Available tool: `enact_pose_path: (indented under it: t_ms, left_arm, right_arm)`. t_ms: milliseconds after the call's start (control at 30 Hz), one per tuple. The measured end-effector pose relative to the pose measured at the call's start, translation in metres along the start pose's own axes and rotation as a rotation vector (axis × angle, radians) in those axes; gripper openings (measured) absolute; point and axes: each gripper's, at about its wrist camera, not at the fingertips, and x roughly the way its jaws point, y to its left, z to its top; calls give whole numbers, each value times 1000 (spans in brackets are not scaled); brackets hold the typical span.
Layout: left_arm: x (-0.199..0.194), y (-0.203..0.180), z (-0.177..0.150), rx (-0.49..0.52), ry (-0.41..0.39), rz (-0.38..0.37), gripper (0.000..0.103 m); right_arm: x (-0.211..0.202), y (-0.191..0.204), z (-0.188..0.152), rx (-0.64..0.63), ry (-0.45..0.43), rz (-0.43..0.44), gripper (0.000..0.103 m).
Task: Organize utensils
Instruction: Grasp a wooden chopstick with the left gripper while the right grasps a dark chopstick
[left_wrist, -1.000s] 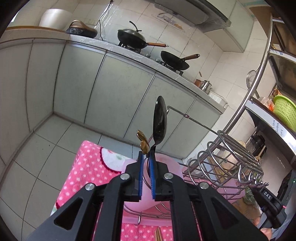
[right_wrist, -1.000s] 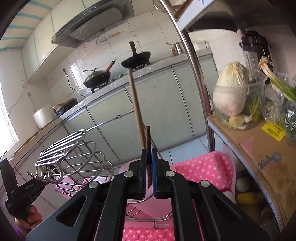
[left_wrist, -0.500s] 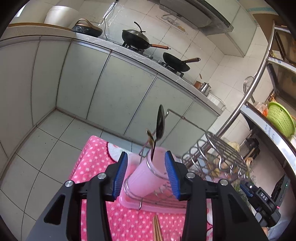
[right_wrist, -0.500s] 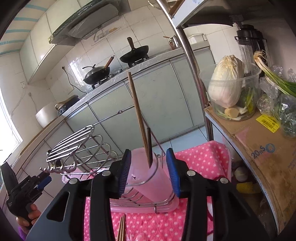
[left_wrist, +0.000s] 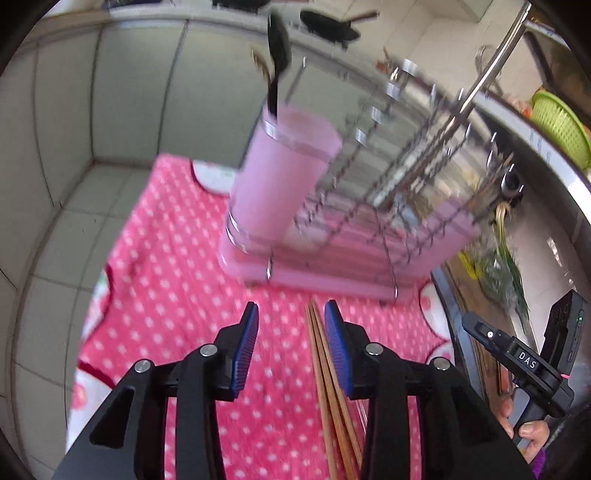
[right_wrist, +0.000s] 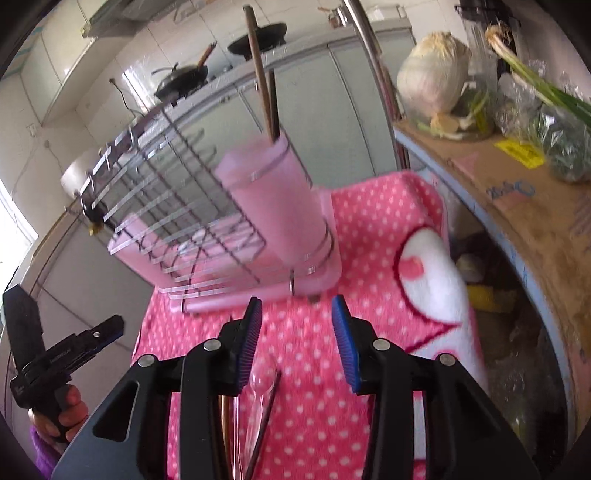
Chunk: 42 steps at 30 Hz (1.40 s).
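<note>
My left gripper (left_wrist: 290, 345) jaws apart after closing a little, empty; brown wooden chopsticks (left_wrist: 325, 373) lie on pink dotted cloth (left_wrist: 177, 280) between pads, untouched. My right gripper (right_wrist: 297, 338) jaws apart, empty; clear plastic spoon (right_wrist: 258, 391) below, dark stick beside. Beyond: pink plastic utensil cup (left_wrist: 280, 177) in wire rack holds black spoon (left_wrist: 277, 48), chopsticks. Task partly done; table pieces left.
</note>
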Motion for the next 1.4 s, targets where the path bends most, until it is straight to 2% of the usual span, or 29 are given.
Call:
enact_pose_path:
  t_ms: [67,200,300,433,567,833,1100,1400]
  left_arm:
    - [15,-1,-7,-13,64,-17,26]
    - [39,-13,-13,20,173,-28,18]
    - [56,-21,-15,34,241,-12,12]
    - [80,-29,-14,44,322,19,11]
    - [98,-35,-12,54,374,38,11]
    - [125,-57,-15,136,415,124,10]
    - [136,-62,-13,143,443,143,15]
    - [133,-52,-4,164,452,167,16]
  right_arm:
    - [4,1,-7,-9,36,-6,40]
    - [14,3,-18,-15,126,-4,40]
    - [25,-1,-26,42,200,39,40]
    - [36,-2,-36,68,262,64,40]
    - [37,-5,-38,78,271,71,40]
    - [36,-11,-37,87,282,84,40]
    - [45,-12,-40,105,312,109,40]
    - [44,-10,-42,95,315,95,40]
